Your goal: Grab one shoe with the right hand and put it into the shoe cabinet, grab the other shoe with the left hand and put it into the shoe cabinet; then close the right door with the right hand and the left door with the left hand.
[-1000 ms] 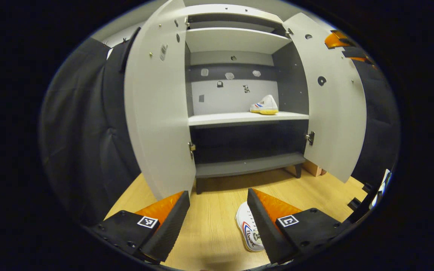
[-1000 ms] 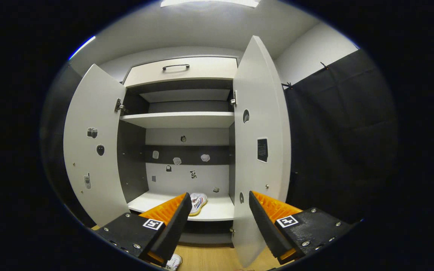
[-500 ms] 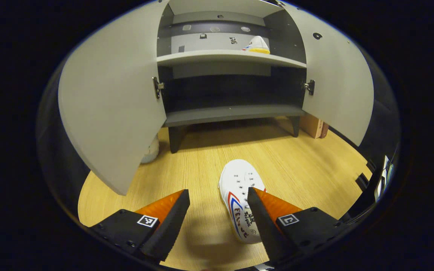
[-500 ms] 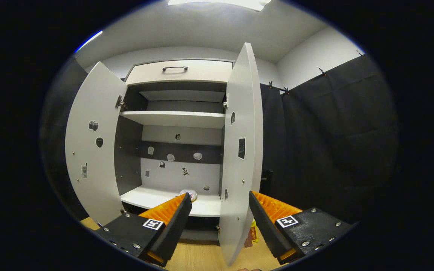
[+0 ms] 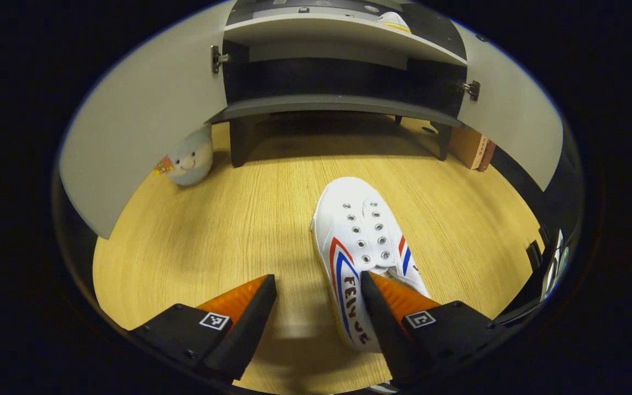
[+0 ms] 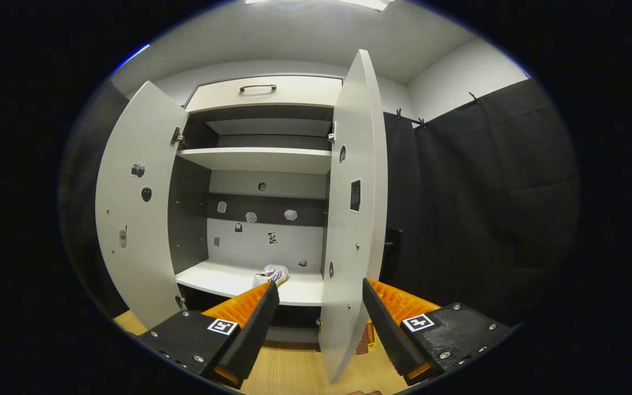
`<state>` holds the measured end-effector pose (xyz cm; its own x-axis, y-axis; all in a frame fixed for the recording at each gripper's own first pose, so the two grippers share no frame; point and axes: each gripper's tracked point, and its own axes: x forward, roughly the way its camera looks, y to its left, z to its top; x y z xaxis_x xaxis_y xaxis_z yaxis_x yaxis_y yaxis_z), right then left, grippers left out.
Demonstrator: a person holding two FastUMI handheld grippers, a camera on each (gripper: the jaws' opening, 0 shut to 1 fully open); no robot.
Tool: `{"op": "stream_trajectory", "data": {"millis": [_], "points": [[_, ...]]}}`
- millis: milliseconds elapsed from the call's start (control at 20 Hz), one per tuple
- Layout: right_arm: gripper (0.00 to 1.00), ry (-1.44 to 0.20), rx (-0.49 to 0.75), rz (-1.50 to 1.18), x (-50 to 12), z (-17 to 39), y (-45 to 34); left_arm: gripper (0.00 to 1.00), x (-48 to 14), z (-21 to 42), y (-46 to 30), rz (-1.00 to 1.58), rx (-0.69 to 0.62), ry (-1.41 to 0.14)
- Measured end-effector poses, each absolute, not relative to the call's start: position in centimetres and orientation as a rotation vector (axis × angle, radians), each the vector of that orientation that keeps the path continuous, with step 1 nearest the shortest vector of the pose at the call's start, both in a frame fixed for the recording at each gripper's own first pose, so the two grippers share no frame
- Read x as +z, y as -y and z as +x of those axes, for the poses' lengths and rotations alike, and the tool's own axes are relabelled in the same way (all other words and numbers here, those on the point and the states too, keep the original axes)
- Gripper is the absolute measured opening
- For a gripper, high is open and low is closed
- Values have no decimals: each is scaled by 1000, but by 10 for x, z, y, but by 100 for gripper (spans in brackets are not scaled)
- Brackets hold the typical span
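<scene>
In the left gripper view a white shoe point(image 5: 361, 241) with red and blue stripes lies on the wooden floor point(image 5: 228, 230), toe toward the cabinet. My left gripper point(image 5: 319, 291) hovers open above its heel end, the right finger over the shoe's opening. The other white shoe point(image 5: 393, 21) rests on the pale middle shelf; the right gripper view has the same shoe point(image 6: 272, 273) on that shelf. My right gripper point(image 6: 316, 299) is open and empty in front of the right door point(image 6: 354, 208), whose edge faces me. The left door point(image 6: 140, 208) also stands open.
A round plush toy point(image 5: 191, 159) sits on the floor by the cabinet's left leg, under the left door point(image 5: 140, 126). A brown box point(image 5: 472, 148) stands by the right leg. Black cloth point(image 6: 475, 208) hangs to the right of the cabinet. A drawer with a handle point(image 6: 258, 88) tops it.
The left gripper has tilted down and moved closer over the floor shoe, which now reaches between its fingers. The right gripper has drifted back slightly from the cabinet; its fingers stay apart.
</scene>
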<state>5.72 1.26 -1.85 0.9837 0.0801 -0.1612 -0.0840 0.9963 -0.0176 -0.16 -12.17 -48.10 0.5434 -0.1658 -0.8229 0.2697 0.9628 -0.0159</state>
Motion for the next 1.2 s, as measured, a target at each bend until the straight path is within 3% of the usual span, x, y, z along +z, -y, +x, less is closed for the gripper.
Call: {"op": "stream_trajectory", "data": {"millis": [50,100,250,300,400,500,800,1200], "points": [[93,-162,77,-33,-20,59,-12,100,-482,-2,128,98,-275,-964],[93,-163,77,-40,-20,61,-12,93,-483,-2,131,100,-284,-970],[93,-158,86,-26,-19,61,-18,64,-483,-7,147,97,-334,-987],[93,-160,90,-17,-20,62,-20,39,-484,-7,146,106,-337,-994],[93,-162,96,-2,-20,63,-24,34,-487,-6,143,126,-313,-1021],[93,-162,104,4,-21,62,-27,8,-488,-1,145,97,-288,-1038],[93,-133,117,12,-12,62,-35,7,-448,2,143,81,-272,-1073],[93,-86,138,39,4,64,-42,7,-284,43,136,36,-304,-932]]}}
